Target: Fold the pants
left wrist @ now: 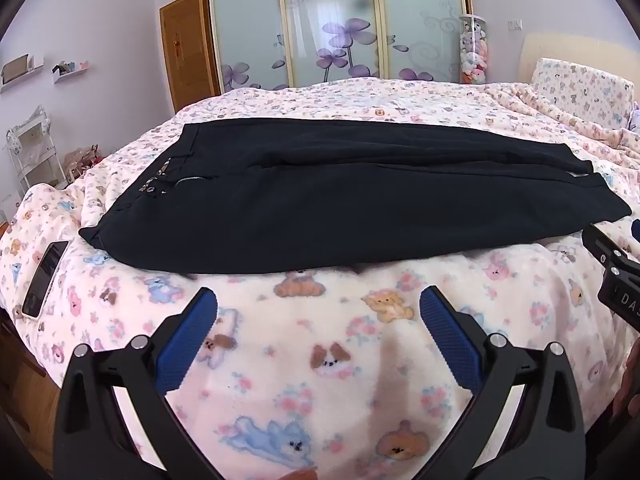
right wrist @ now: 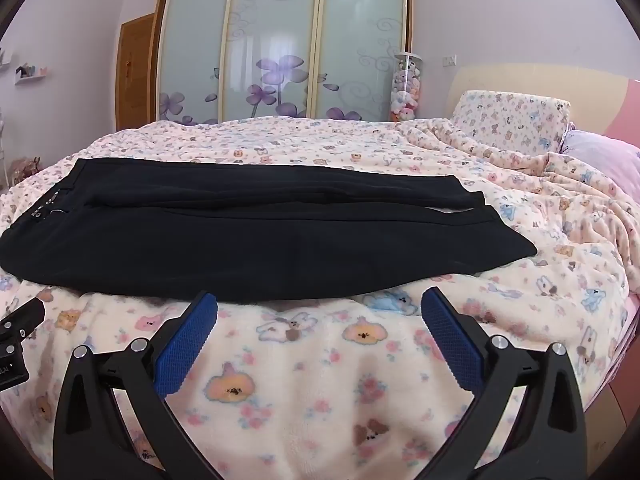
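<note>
One pair of black pants [left wrist: 352, 196] lies flat across the bear-print blanket [left wrist: 340, 344], waistband to the left, both legs side by side running right, hems at the right end. Two grippers present. The left gripper [left wrist: 318, 300] is spread wide with nothing between its two blue pads [left wrist: 188, 340], held above bare blanket just short of the near edge of the pants. The right gripper [right wrist: 319, 300] is likewise spread wide and empty, its near-side pad tip close to the pants' edge; contact cannot be determined. One pillow [right wrist: 508, 120] stands by the headboard. One phone [left wrist: 44, 278] lies on the blanket left of the waistband, seen in the left wrist view only. The right wrist view alone shows a second, pink pillow [right wrist: 604, 160]
</note>
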The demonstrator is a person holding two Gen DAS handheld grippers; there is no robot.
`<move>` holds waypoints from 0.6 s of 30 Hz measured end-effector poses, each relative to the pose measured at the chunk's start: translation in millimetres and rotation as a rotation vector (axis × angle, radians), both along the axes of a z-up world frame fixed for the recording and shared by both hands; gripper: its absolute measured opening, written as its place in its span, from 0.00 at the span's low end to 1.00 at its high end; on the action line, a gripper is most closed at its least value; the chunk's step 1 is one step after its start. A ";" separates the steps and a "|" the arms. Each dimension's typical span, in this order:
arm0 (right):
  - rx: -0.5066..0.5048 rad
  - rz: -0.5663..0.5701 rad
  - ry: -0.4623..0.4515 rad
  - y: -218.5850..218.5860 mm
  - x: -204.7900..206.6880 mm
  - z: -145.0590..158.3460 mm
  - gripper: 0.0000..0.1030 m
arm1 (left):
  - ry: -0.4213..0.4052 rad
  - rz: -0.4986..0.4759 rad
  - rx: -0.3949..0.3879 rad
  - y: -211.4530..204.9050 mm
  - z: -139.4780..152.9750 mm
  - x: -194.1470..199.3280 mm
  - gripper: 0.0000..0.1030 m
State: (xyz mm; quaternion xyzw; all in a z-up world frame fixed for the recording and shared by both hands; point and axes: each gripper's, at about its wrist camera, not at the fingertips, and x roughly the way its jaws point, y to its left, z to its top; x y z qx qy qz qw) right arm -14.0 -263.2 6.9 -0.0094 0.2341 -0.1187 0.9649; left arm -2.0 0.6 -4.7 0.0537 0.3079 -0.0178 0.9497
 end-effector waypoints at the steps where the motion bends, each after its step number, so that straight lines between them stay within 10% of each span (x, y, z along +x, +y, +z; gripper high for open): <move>1: 0.001 0.000 0.000 -0.2 -0.1 0.0 0.99 | 0.000 0.000 0.000 0.0 -0.1 0.0 0.98; 18: 0.003 0.000 0.001 -0.5 -0.1 0.3 0.99 | 0.000 -0.001 -0.001 0.9 -0.5 0.3 0.98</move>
